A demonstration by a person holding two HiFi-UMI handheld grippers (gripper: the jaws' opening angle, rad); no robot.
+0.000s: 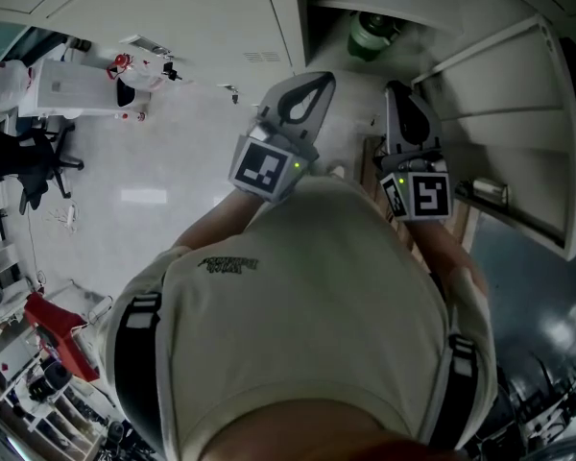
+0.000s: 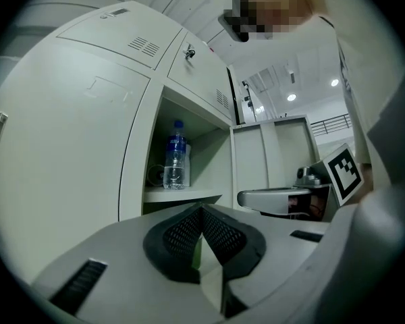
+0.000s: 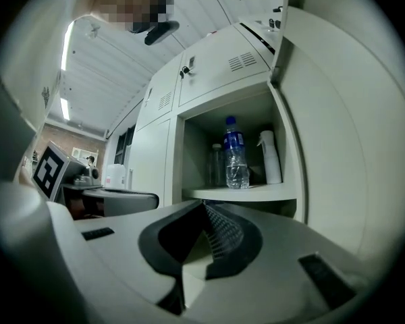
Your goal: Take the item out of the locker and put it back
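A clear water bottle with a blue label [image 3: 235, 155] stands upright on the shelf of the open locker [image 3: 246, 193]; it also shows in the left gripper view as the water bottle [image 2: 175, 155]. Both grippers hang in front of the locker, short of the shelf and apart from the bottle. My left gripper [image 2: 201, 211] is shut with nothing in it. My right gripper [image 3: 204, 208] is also shut and empty. From the head view the left gripper [image 1: 305, 99] and right gripper [image 1: 406, 104] sit side by side, pointing at the locker opening.
A white spray bottle [image 3: 270, 157] and another clear bottle [image 3: 217, 164] stand beside the water bottle. A green container [image 1: 372, 35] sits lower in the locker. The locker door [image 1: 518, 113] swings open at the right. Closed lockers [image 2: 61, 147] lie left.
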